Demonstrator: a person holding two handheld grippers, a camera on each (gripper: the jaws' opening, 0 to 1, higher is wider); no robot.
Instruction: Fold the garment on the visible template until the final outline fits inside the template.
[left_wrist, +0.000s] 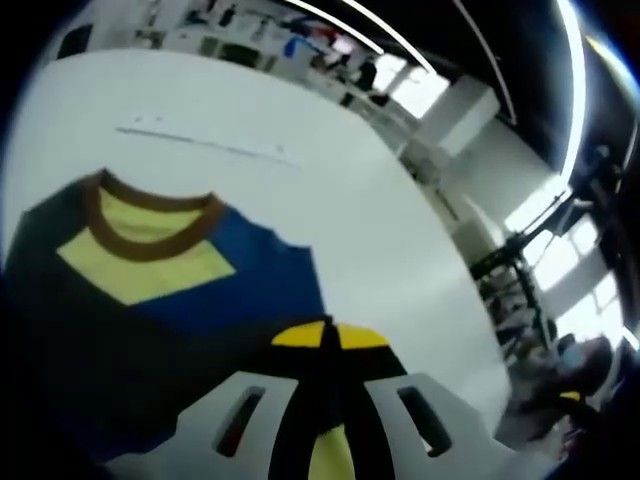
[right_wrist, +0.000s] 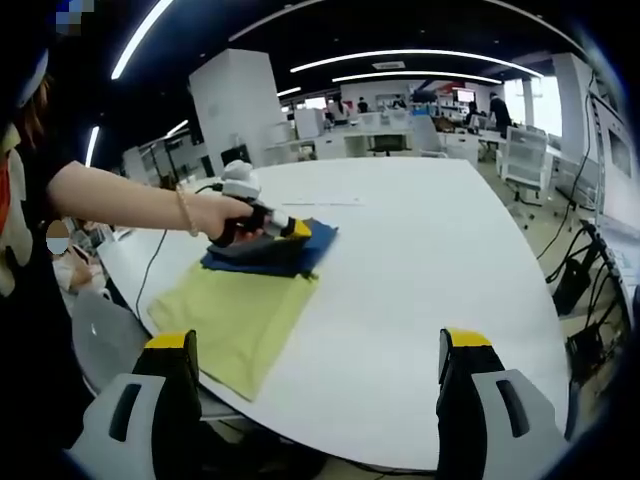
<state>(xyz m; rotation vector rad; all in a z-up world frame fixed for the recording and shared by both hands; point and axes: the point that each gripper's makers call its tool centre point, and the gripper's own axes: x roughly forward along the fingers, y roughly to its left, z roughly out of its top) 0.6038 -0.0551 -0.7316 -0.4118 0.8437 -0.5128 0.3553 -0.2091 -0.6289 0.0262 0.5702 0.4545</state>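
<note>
Garment: your blue shirt (right_wrist: 275, 248) lies bunched at the far end of the yellow-green template (right_wrist: 235, 320), on the white table (right_wrist: 420, 300). In the left gripper view you see its brown collar (left_wrist: 150, 225) and a yellow patch (left_wrist: 150, 262) inside the neck.

Template: it runs from the table's near edge up towards the shirt. Its long axis points away from you and slightly to the right in the right gripper view. Most of it shows bare on the near side.

Outline: a blue edge appears to spill past the template's far right corner. I judge that this is the part to bring in.

Left gripper (left_wrist: 330, 345): your hand (right_wrist: 215, 215) holds it right down on the shirt. Its jaws are pressed together with dark cloth at the tips, so it seems to be pinching the shirt.

Right gripper (right_wrist: 320, 385): its jaws stand wide apart, holding nothing. It hangs off the near edge of the table, well apart from the shirt.

Which is nearer: the left, by far. It is touching the cloth. The right one would have to cross the whole template.

Direction for the next move: from the left gripper the collar lies ahead and to the left in its own view. Draw the cloth back towards the bare end of the template.

Risk: a one-handed pull could drag the template along with it.
</note>
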